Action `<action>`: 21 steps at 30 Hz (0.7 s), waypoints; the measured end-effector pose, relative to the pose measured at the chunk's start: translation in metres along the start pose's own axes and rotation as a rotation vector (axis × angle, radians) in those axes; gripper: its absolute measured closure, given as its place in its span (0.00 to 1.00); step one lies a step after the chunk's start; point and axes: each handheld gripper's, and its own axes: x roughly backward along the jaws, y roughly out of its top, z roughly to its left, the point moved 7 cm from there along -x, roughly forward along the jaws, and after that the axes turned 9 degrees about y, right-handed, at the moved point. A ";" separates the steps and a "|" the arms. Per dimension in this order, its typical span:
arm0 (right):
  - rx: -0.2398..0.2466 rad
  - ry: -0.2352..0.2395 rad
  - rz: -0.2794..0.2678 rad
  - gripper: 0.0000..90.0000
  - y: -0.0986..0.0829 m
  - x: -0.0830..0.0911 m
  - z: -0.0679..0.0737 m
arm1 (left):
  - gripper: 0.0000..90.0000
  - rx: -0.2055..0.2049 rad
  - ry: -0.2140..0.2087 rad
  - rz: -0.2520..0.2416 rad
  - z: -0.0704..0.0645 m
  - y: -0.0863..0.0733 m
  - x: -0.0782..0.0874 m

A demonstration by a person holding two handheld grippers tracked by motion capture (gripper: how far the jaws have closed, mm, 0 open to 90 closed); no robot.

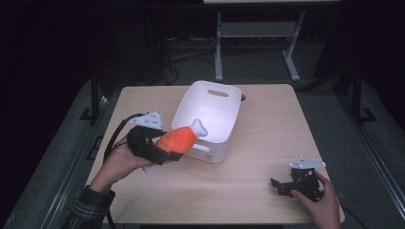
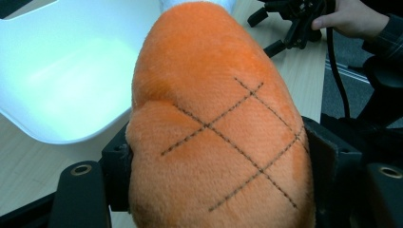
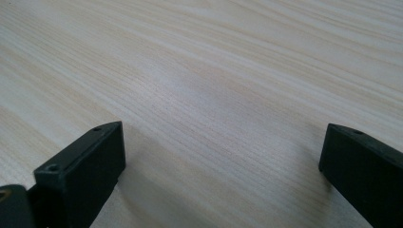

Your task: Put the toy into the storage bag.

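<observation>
An orange plush drumstick [image 1: 179, 139] with a white bone end is clamped in my left gripper [image 1: 160, 149], held in the air at the near left rim of a white plastic bin [image 1: 224, 143]. In the left gripper view the orange plush [image 2: 214, 118] with stitched cross lines sits between the two jaws, and the bin's inside [image 2: 62, 71] lies just beyond it. My right gripper [image 1: 282, 185] rests low over the table at the near right, open, with bare wood between its jaws [image 3: 214, 156].
The light wooden table [image 1: 267, 124] has bare surface right of and in front of the bin. Dark floor, cables and a white table frame [image 1: 253, 38] lie beyond the far edge. The right hand and its gripper [image 2: 304, 19] show across the table.
</observation>
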 end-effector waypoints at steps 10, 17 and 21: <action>0.002 0.000 0.000 0.01 0.000 0.000 0.000 | 0.30 0.016 0.016 -0.008 0.015 0.013 -0.005; 0.001 0.000 0.001 0.01 0.000 0.000 0.000 | 0.30 0.014 0.028 -0.002 0.022 0.021 -0.008; 0.001 0.002 0.001 0.01 0.000 0.000 0.000 | 0.30 0.025 0.038 -0.015 0.028 0.031 -0.011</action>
